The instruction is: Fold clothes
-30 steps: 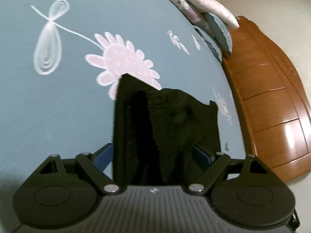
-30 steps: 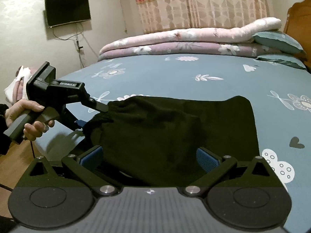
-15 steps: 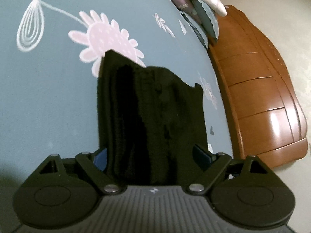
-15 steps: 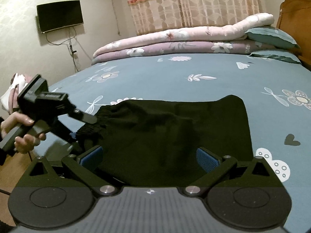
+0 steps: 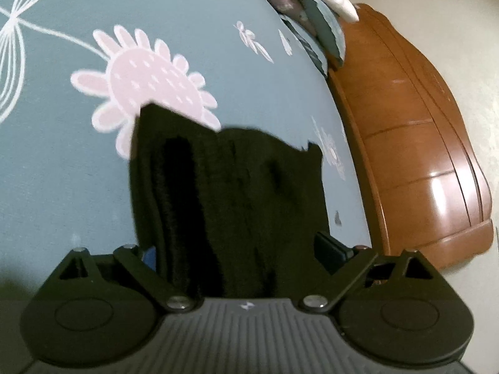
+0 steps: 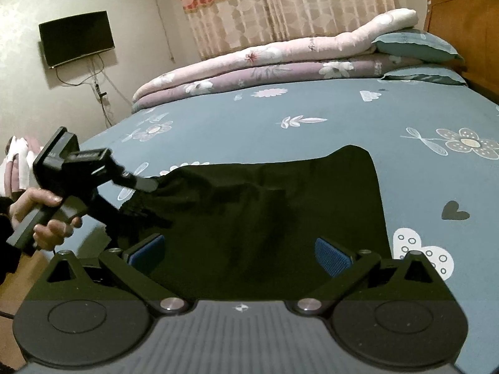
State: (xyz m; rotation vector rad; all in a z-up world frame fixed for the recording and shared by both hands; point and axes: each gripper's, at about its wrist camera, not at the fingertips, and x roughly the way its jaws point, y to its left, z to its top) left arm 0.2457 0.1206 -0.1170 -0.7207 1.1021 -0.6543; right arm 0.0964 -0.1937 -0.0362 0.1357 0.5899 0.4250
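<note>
A black garment (image 6: 265,205) lies spread on the blue flowered bedsheet (image 6: 280,106). My right gripper (image 6: 240,249) stands open low over its near edge, blue pads far apart, and the cloth runs between them. A hand (image 6: 46,215) holds my left gripper (image 6: 137,205) at the garment's ribbed left end. In the left wrist view the black garment (image 5: 234,187) stretches away between the fingers of my left gripper (image 5: 240,249). Its jaws are opening and stand wide. The cloth hides part of the left pad.
Folded pink and purple quilts (image 6: 265,65) and teal pillows (image 6: 414,46) lie along the bed's far side. A wooden headboard (image 5: 421,162) rises at the right. A television (image 6: 76,39) hangs on the wall, beside patterned curtains (image 6: 280,3).
The left gripper has tilted and its jaws have widened a little. The garment's left end has sunk and now lies flatter on the sheet. The right gripper has hardly moved.
</note>
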